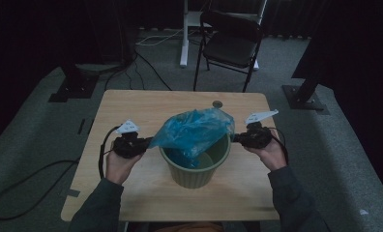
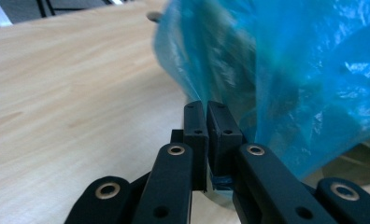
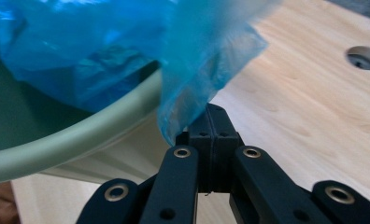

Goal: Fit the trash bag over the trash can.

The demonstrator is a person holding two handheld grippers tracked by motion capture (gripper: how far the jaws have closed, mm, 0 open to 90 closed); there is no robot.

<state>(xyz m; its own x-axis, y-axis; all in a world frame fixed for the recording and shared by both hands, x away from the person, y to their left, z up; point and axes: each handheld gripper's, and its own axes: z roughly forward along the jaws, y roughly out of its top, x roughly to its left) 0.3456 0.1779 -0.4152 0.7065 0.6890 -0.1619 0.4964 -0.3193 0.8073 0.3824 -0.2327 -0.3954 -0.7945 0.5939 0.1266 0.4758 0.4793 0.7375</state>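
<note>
**Blue bag stretched over a green bin, a gripper pinching each side**

Pale wood makes up the table point(image 1: 131, 111), the largest thing here, with a small round hole point(image 1: 217, 104) near its far edge. Grey carpet lies around it; behind the far edge stands a black folding chair point(image 1: 230, 41), with a white stand leg point(image 1: 184, 34) beside it and cables trailing across the floor. None of this crowds the work.

At the table's middle stands the green bin point(image 1: 195, 171), upright, its mouth facing up. Over that mouth hangs the blue plastic bag point(image 1: 194, 128), pulled wide from one hand to the other, so its long axis runs across the table, left to right; a fold droops down inside the bin. The bin's near rim lies right under the film.

The left gripper point(image 1: 148, 141) is beside the bin's left wall, its jaws nearly together with a strip of blue film clamped between them. The right gripper point(image 1: 237, 137) is at the bin's right rim, jaws pressed fully together on the bag's other edge.
</note>
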